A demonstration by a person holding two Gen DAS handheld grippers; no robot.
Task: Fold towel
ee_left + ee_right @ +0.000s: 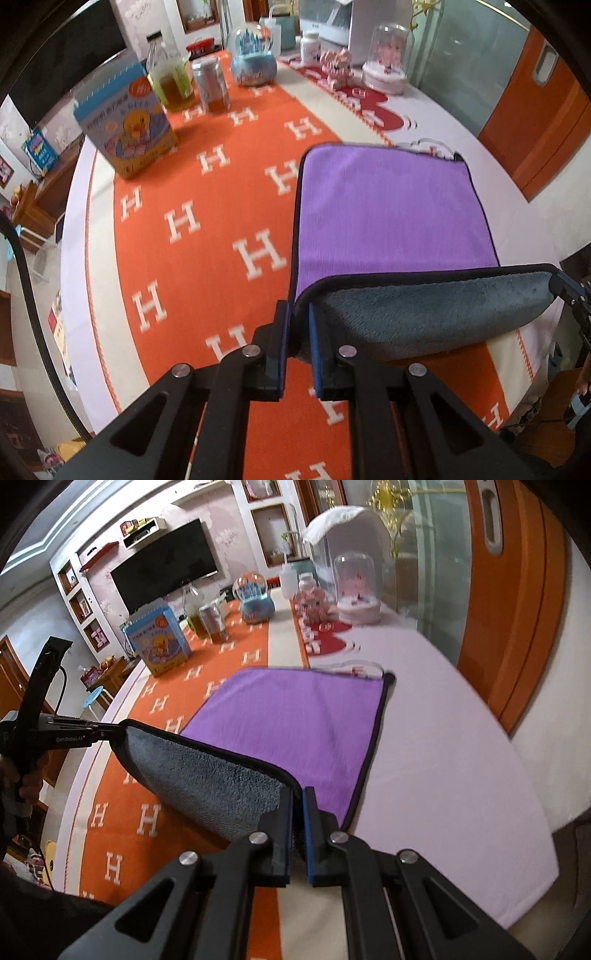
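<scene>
A towel, purple on top (pixel 391 210) and grey underneath (pixel 436 314), lies on the table with its near edge lifted and curled back. My left gripper (pixel 298 314) is shut on the towel's near left corner. My right gripper (pixel 298 801) is shut on the near right corner; the purple face (pixel 295 720) stretches away from it and the grey underside (pixel 207 775) hangs between the two grippers. The right gripper shows at the right edge of the left wrist view (pixel 570 291), and the left gripper at the left of the right wrist view (pixel 107 733).
An orange H-patterned tablecloth (pixel 207 229) covers the table. At the far end stand a duck-print box (pixel 127 122), a bottle (pixel 170 77), a tin (pixel 212 86), a snow globe (pixel 253 55), a pink toy (pixel 336 66) and a glass dome (pixel 388 59). An orange door (pixel 517 590) is at right.
</scene>
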